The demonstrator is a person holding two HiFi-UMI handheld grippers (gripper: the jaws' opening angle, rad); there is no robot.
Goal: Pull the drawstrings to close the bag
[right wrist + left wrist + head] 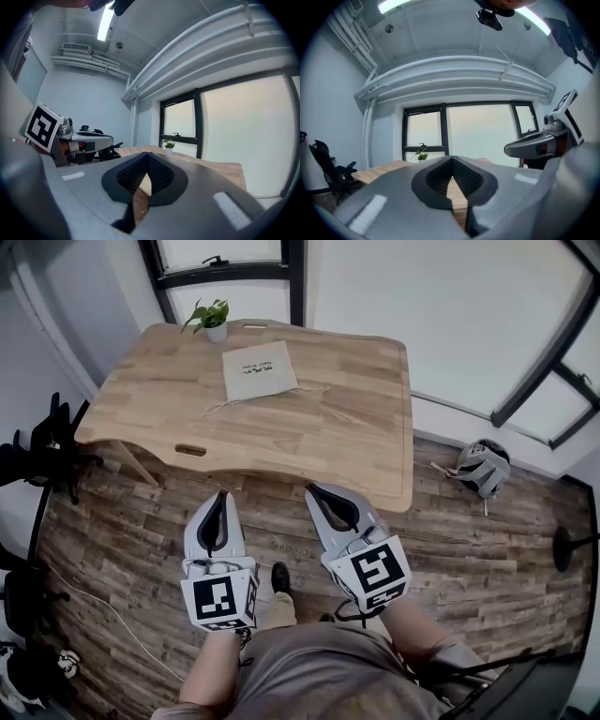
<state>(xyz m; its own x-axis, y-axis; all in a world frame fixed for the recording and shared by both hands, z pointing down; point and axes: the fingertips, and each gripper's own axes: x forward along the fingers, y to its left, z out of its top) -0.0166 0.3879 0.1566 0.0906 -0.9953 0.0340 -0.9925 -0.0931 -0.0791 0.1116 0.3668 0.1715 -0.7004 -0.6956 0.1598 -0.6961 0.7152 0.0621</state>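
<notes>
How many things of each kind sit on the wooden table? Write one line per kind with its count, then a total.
Cloth drawstring bag: 1
Potted plant: 1
Total on the table: 2

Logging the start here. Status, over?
Left gripper and right gripper shut, empty, short of table. Bag flat on it, drawstrings untouched. Potted plant beyond bag, path open.

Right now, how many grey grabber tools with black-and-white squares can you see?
2. The grey left gripper hangs over the wood-plank floor before the wooden table; the grey right gripper is beside it. Both shut, empty.
</notes>
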